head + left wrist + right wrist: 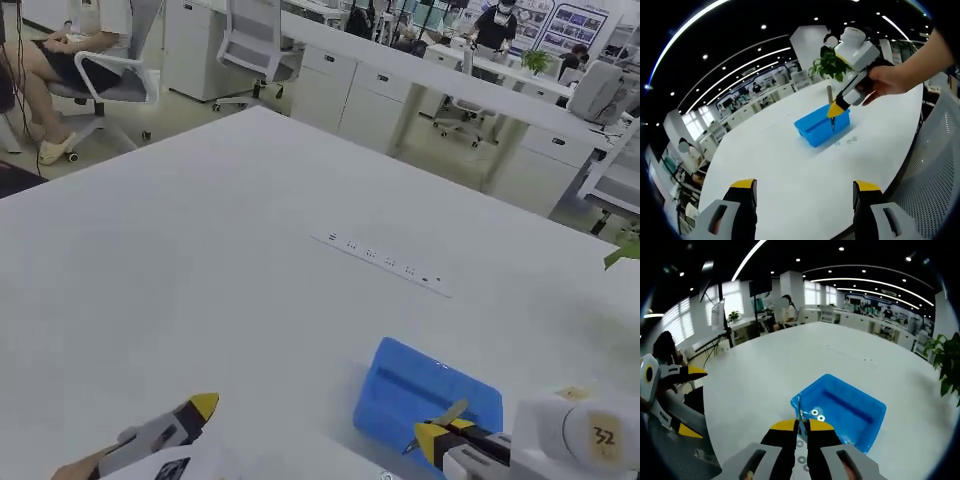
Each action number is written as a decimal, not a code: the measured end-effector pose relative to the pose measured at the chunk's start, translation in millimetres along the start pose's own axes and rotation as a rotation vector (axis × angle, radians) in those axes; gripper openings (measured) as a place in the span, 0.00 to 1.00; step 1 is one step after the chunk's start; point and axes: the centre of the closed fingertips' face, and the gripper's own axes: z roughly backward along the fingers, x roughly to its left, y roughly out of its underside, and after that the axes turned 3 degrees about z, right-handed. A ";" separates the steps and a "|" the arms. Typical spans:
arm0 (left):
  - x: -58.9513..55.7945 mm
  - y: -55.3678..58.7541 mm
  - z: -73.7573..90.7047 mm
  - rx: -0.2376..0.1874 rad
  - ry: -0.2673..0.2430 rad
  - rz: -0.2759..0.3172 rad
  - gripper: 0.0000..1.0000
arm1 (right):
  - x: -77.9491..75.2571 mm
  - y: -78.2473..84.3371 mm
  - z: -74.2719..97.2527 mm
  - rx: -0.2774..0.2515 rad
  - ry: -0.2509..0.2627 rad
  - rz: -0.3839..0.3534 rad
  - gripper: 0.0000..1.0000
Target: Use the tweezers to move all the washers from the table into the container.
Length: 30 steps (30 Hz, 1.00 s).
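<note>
My right gripper (801, 426) is shut on thin metal tweezers (799, 411), whose tips hang over the near corner of the blue container (855, 412). Two washers (818, 415) lie inside that corner. More washers (801, 445) lie on the white table just in front of the container, between my jaws. From the left gripper view, the right gripper (838, 108) holds the tweezers (831, 111) pointing down over the container (820, 129), with loose washers (850, 140) beside it. My left gripper (806, 186) is open and holds nothing, well short of the container. In the head view the container (400, 385) sits at lower right.
A strip of sockets (380, 256) is set into the white table (200, 270) beyond the container. A potted plant (947, 362) stands at the table's far right. A seated person (60, 60) and office chairs are beyond the table's far-left edge.
</note>
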 end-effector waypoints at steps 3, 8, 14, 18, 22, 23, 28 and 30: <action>0.6 -0.5 0.2 -0.003 -0.001 0.005 0.80 | 0.1 4.5 -2.1 0.007 -0.006 -0.029 0.03; 0.6 0.2 0.0 0.000 -0.002 0.002 0.80 | 0.4 10.9 -6.6 0.026 0.000 -0.020 0.03; 0.4 0.9 -0.2 0.004 -0.003 0.001 0.80 | 2.6 18.2 -12.8 0.043 -0.004 -0.030 0.03; 0.3 1.8 -0.5 0.009 -0.004 -0.003 0.80 | -0.5 19.9 -15.1 0.045 0.011 -0.032 0.04; -0.1 2.0 -0.5 0.010 -0.002 -0.004 0.80 | -3.0 25.6 -19.1 0.055 0.011 -0.056 0.04; -0.1 2.2 -0.6 0.011 -0.002 -0.004 0.80 | -3.1 26.7 -19.6 0.057 0.011 -0.061 0.04; 0.0 2.9 -0.7 0.014 -0.004 -0.007 0.80 | -1.9 33.1 -21.8 0.069 0.011 -0.072 0.04; -0.1 2.8 -0.8 0.014 -0.003 -0.006 0.80 | -2.2 32.2 -22.5 0.062 0.015 -0.068 0.04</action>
